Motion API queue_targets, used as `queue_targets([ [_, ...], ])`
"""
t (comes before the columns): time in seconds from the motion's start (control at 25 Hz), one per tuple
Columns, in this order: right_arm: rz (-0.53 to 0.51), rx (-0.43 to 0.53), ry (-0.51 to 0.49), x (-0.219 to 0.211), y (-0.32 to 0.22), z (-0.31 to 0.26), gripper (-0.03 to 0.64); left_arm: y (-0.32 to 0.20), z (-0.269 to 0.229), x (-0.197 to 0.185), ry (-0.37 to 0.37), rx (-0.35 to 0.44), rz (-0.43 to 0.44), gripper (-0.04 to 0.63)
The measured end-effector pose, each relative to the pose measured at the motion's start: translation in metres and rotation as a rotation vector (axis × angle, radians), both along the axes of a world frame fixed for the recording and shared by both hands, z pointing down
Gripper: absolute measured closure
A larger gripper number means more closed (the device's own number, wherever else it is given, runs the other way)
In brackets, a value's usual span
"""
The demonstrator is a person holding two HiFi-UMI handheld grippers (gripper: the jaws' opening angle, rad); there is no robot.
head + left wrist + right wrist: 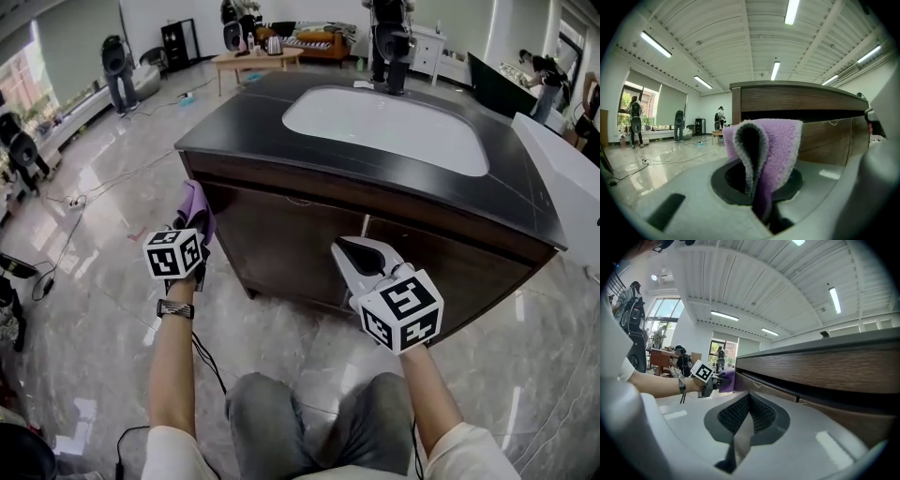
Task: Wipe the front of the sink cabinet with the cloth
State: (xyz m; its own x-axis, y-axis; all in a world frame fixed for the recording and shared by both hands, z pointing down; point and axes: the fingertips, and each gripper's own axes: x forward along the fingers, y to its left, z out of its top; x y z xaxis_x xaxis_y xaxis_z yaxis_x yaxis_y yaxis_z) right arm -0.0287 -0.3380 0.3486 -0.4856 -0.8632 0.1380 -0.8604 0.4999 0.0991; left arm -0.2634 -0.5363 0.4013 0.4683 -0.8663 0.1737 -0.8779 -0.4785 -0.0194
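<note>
A dark wood sink cabinet [309,244] with a black top and white basin stands ahead of me. My left gripper [195,217] is shut on a purple cloth [194,208], held close to the cabinet's left front corner. In the left gripper view the folded purple cloth [766,150] sticks up from the closed jaws, with the cabinet front [801,105] just beyond. My right gripper [361,255] is shut and empty, its tips near the middle of the cabinet front. The right gripper view shows the cabinet front [820,369] and the cloth [726,380] at far left.
A white basin [384,122] sits in the black countertop [234,122]. A white fixture [562,169] stands at the right. Cables [84,197] lie on the glossy floor at left. Several people stand in the background, and a wooden table [255,61] is far back.
</note>
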Motion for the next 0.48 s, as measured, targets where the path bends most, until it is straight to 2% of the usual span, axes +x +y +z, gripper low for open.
queue_targets([
  [0.28,0.048,0.007,-0.009,0.037,0.024,0.003,0.611,0.015,0.001,0.035,-0.037,0.013,0.042,0.546],
  [0.48,0.09,0.014,-0.028,0.061,0.037,0.002,0.609,0.037,0.005,0.075,-0.067,0.045,0.092,0.546],
])
